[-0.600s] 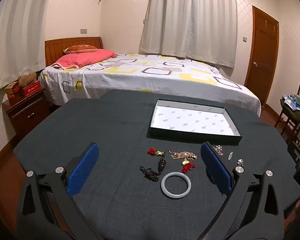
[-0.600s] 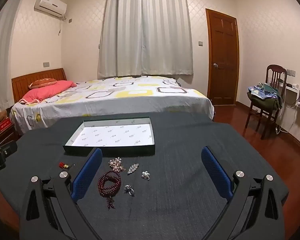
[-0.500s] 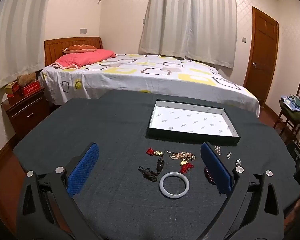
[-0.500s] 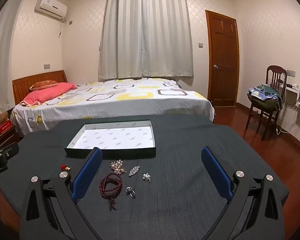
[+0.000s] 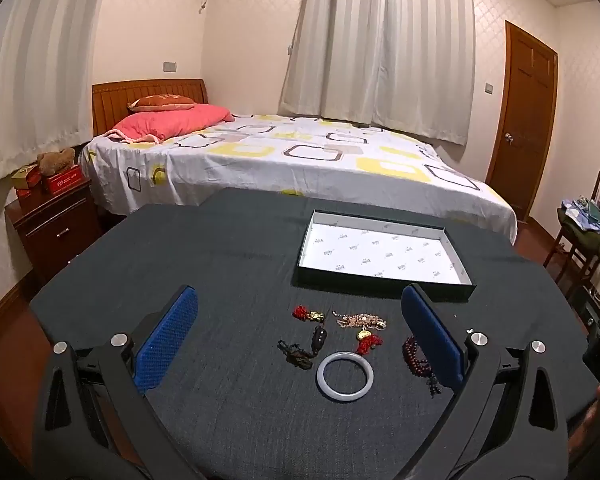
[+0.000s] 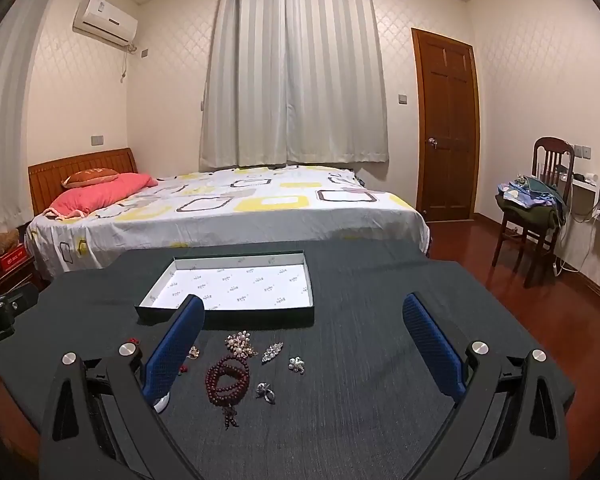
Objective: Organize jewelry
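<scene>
Jewelry lies loose on a dark cloth table point(image 5: 228, 264). In the left wrist view my left gripper point(image 5: 299, 296) is open above a white bangle point(image 5: 345, 376), a dark corded pendant point(image 5: 300, 354), two red-tasselled gold charms point(image 5: 308, 314) and a gold chain point(image 5: 360, 320). Dark red beads point(image 5: 414, 356) lie by its right finger. My right gripper point(image 6: 302, 304) is open and empty over the bead bracelet point(image 6: 227, 378), a pearl brooch point(image 6: 241, 344) and small silver brooches point(image 6: 272, 351). The shallow box point(image 6: 236, 318), lined in white, holds nothing.
A bed point(image 6: 228, 204) stands right behind the table. A nightstand point(image 5: 56, 220) is at the left; a chair with clothes point(image 6: 536, 204) and a door point(image 6: 446, 128) are at the right. The other gripper's body shows at each view's edge.
Both views have drifted a little, so the box and jewelry sit slightly lower in frame. In the left view the red beads now show beside the right finger. Both grippers stay open.
</scene>
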Motion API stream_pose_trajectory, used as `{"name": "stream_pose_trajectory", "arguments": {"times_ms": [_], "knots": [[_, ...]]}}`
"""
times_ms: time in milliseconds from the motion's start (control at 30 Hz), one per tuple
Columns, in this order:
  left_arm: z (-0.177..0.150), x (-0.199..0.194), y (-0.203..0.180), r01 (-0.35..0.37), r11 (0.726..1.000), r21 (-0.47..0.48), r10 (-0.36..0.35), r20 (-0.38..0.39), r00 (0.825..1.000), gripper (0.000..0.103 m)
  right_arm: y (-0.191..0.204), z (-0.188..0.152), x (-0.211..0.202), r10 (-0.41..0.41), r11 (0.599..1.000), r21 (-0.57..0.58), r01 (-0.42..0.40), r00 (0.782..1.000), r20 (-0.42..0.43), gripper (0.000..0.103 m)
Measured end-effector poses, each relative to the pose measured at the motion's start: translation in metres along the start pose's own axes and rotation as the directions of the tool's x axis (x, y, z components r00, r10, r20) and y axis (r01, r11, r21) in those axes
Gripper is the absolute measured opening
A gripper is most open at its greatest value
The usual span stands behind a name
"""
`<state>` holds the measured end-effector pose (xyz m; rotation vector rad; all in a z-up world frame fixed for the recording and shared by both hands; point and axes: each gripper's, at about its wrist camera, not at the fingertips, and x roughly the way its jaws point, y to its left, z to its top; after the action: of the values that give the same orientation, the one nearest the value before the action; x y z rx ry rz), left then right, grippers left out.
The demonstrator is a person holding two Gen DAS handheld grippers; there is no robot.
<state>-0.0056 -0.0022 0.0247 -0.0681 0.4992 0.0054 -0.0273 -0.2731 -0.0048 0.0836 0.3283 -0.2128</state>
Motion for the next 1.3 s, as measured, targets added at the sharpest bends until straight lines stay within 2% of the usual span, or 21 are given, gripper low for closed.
{"name": "stream_pose_trajectory", "arguments": {"times_ms": [1300], "knots": [[0.0005, -0.0071, 0.0037, -0.003, 1.0, 0.009, 0.003, -0.003, 1.0, 0.099, 0.0005, 0.0029, -0.0046, 0.006, 1.0, -0.004, -0.006, 1.0, 0.011, 0.097]]}}
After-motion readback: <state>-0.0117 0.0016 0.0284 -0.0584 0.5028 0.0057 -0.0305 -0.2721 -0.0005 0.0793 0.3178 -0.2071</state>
